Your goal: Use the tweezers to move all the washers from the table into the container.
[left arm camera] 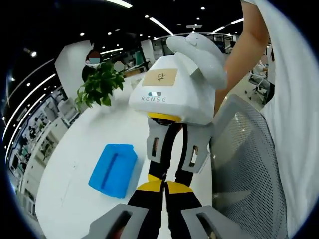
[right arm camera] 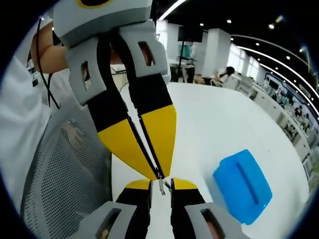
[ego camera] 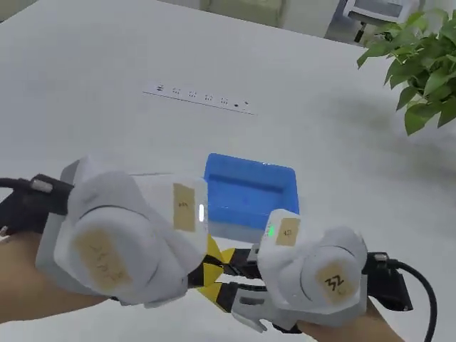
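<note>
My two grippers face each other, tip to tip, low over the white table (ego camera: 107, 78). The left gripper (ego camera: 211, 273) has its yellow fingertips (right arm camera: 149, 134) pressed together on thin metal tweezers (right arm camera: 160, 187). The tweezers' end reaches between the jaws of my right gripper (right arm camera: 160, 185), which stand a little apart on either side of it. In the left gripper view the left gripper (left arm camera: 164, 188) is shut and the right gripper (left arm camera: 169, 172) points down at it. A blue container (ego camera: 249, 214) (left arm camera: 113, 169) (right arm camera: 242, 185) sits just behind the grippers. A row of small dark pieces (ego camera: 199, 96), perhaps washers, lies farther back.
A leafy plant (ego camera: 420, 64) (left arm camera: 99, 84) stands at the table's far right. A grey mesh chair (left arm camera: 254, 164) (right arm camera: 65, 169) and the person's white sleeve (left arm camera: 294, 99) are close behind the grippers. A cable (ego camera: 427, 285) trails from the right gripper.
</note>
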